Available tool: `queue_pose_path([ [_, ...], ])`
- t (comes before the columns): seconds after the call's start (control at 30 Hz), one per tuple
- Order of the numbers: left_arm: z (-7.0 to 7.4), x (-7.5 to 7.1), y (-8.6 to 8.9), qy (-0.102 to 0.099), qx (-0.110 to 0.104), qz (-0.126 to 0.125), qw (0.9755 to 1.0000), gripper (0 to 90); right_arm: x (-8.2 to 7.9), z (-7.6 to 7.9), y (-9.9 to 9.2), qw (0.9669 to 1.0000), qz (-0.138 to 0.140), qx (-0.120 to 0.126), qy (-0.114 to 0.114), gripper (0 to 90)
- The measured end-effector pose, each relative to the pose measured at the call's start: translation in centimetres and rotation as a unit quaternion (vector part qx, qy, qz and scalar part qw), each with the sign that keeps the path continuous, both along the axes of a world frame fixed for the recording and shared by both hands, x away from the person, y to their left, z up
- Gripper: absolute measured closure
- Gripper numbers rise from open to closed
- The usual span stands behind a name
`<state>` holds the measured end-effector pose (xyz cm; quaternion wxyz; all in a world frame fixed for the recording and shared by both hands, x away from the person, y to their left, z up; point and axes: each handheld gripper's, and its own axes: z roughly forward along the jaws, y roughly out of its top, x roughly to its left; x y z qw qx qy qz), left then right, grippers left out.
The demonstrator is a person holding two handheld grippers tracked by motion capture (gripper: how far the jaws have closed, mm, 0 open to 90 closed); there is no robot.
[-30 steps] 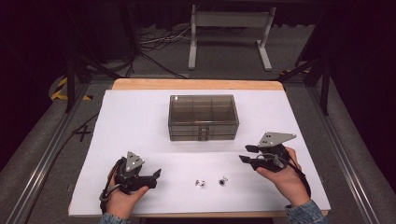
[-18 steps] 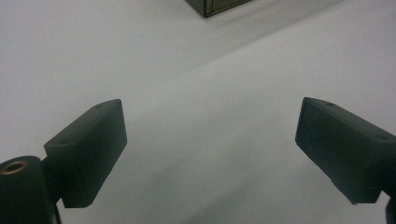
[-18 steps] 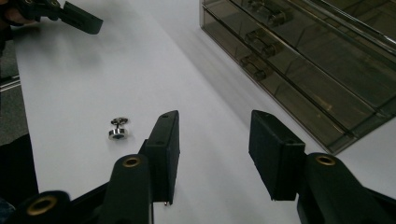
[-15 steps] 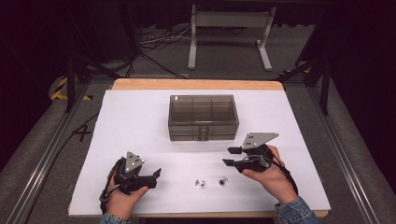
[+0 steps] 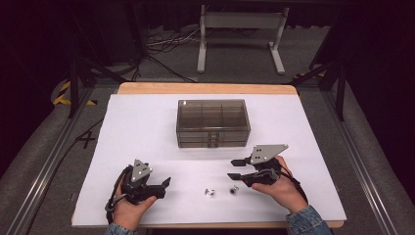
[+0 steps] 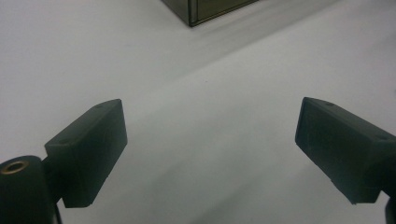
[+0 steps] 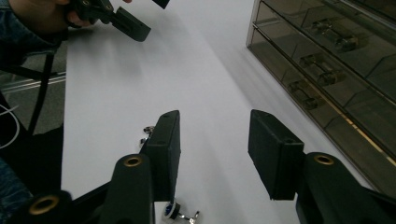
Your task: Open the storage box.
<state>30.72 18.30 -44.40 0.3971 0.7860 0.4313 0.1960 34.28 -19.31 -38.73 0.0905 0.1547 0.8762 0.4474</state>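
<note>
1. Right gripper (image 5: 234, 169) jaws sit half open, empty, right above the nearer clip (image 5: 233, 188) by the tabletop's front edge.
2. Drop straight down, straddle it, then squeeze.
3. Left gripper (image 5: 165, 185) is wide open, empty.

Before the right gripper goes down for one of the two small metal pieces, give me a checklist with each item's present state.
1. Right gripper jaws open with nothing between them: ok.
2. Near small piece lies free on the white sheet, apart from the other small piece: ok.
3. Right gripper lined up over the near piece: not ok; in the right gripper view the piece sits beside the one jaw, not in the gap.
4. Left gripper open and well away from both pieces: ok.
5. Drawer box out of the path: ok.
6. All drawers shut: cannot tell.
</note>
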Motion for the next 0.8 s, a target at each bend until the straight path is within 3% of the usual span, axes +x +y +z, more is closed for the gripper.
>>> queue_pose_path([
  [0.1,0.0,0.0,0.0,0.000,-0.001,0.000,1.0000,9.8,0.0,-0.1,0.0,0.9999,-0.003,-0.006,-0.009,56.5],
  [0.17,-0.1,0.1,0.0,0.001,-0.002,0.002,1.0000,9.8,-0.2,-0.2,0.1,0.9991,-0.004,-0.023,-0.035,58.3],
  [0.2,-0.1,0.1,0.0,0.001,-0.002,0.002,1.0000,9.8,-0.2,-0.2,0.1,0.9991,-0.004,-0.023,-0.035,58.3],
  [0.33,-0.1,0.1,-0.1,0.002,-0.002,0.001,1.0000,9.8,-0.7,-0.2,0.6,0.9954,0.003,-0.049,-0.083,57.5],
  [0.47,-0.1,0.1,0.0,0.002,-0.002,0.002,1.0000,9.8,-1.0,-0.2,0.9,0.9930,0.006,-0.063,-0.099,57.5],
  [0.6,-0.2,0.1,0.0,0.001,-0.001,0.002,1.0000,9.7,-1.4,-0.2,1.4,0.9858,0.010,-0.090,-0.142,57.9],
  [0.67,-0.2,0.1,0.0,0.001,0.000,0.003,1.0000,9.8,-1.5,-0.2,1.4,0.9843,0.009,-0.094,-0.149,58.1],
  [0.77,-0.2,0.1,0.0,0.000,-0.001,0.004,1.0000,9.8,-1.8,-0.2,1.6,0.9778,0.005,-0.111,-0.177,59.8],
  [0.8,-0.2,0.1,0.0,0.000,0.000,0.004,1.0000,9.8,-1.9,-0.1,1.7,0.9742,0.003,-0.119,-0.192,60.4],
])
